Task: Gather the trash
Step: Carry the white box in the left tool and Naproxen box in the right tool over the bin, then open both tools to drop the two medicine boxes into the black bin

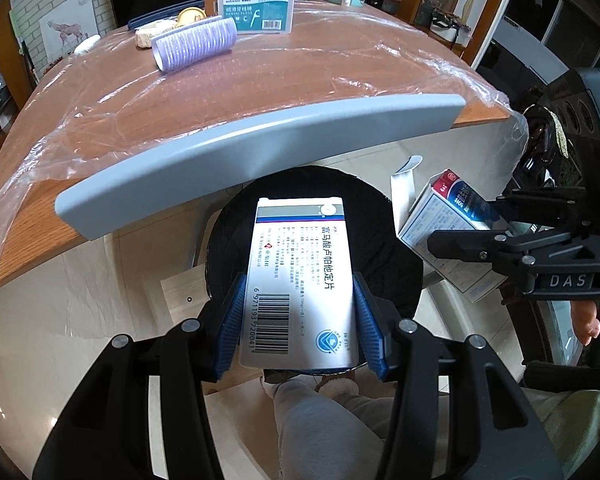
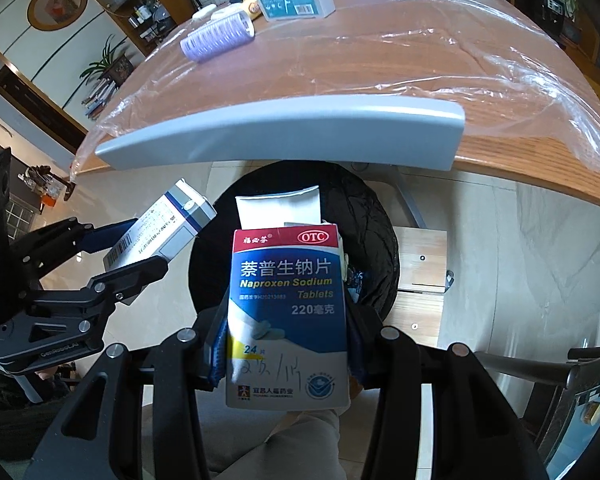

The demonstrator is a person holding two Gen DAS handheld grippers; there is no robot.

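L gripper point(image 1: 300, 324): pads clamped on white medicine box point(image 1: 300, 272), held over black bin point(image 1: 380, 240) below table point(image 1: 260, 92) front edge. R gripper point(image 2: 288, 344): clamped on Naproxen box point(image 2: 288, 308), over same bin.

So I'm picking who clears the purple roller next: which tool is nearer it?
Neither clearly. Left tool and right tool both hold boxes over the bin, off the table's near edge; the roller lies far across.
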